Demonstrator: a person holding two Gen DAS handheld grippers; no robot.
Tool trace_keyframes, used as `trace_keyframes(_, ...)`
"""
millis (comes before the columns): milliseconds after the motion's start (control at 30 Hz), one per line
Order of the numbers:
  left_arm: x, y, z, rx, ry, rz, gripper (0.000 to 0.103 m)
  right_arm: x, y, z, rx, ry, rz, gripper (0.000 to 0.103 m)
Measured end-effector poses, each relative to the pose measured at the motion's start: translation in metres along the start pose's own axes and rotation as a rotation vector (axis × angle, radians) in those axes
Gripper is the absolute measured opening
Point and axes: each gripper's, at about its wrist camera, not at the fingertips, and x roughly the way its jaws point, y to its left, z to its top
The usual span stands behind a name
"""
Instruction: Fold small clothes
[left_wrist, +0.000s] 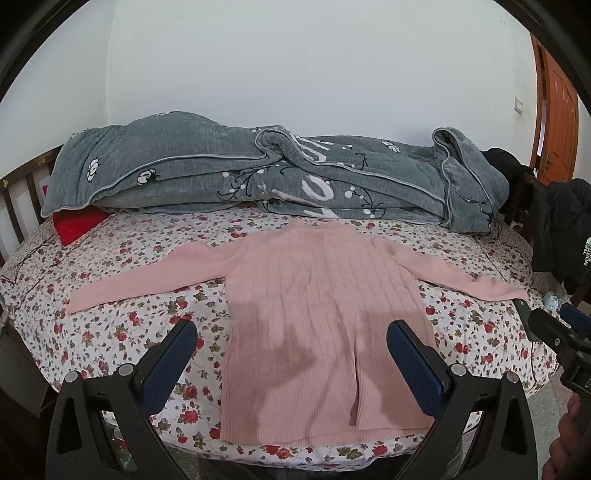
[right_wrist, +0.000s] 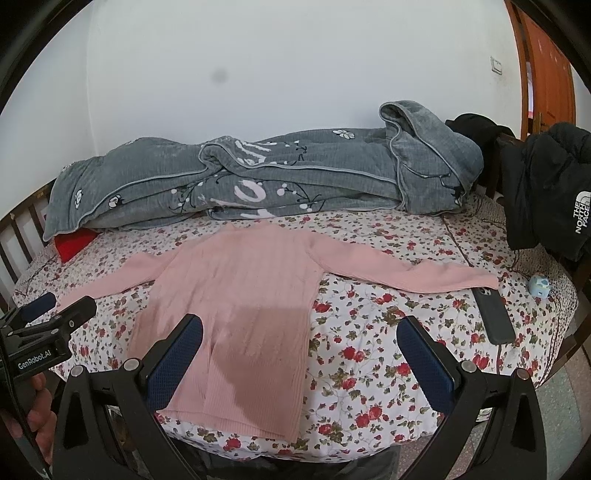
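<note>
A pink ribbed sweater (left_wrist: 317, 317) lies flat on the floral bedsheet, both sleeves spread out to the sides, hem toward me. It also shows in the right wrist view (right_wrist: 236, 314). My left gripper (left_wrist: 291, 332) is open and empty, held above the sweater's lower half. My right gripper (right_wrist: 301, 328) is open and empty, above the sweater's right hem edge and the sheet beside it. Each gripper shows at the edge of the other's view: the right one (left_wrist: 554, 325), the left one (right_wrist: 55, 314).
A grey quilt (left_wrist: 258, 177) is bunched along the far side of the bed. A red pillow (left_wrist: 75, 223) lies at far left. A phone (right_wrist: 493, 314) and a small blue object (right_wrist: 538, 284) lie on the sheet (right_wrist: 388, 332) at right. A black jacket (right_wrist: 550, 188) hangs on the footboard.
</note>
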Motion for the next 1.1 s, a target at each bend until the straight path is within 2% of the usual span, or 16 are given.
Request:
trace_keyframes(833,0.003,0.001,-0.001,0.001,-0.021,-0.005,0.103,-0.003,0.011,0.002,-0.026,-0.016,0.008,0.103)
trace_keyframes(1100,0.018,0.012,-0.007,-0.003,-0.022,-0.007,0.103,0.005,0.017,-0.001,-0.032,-0.022,0.023,0.103)
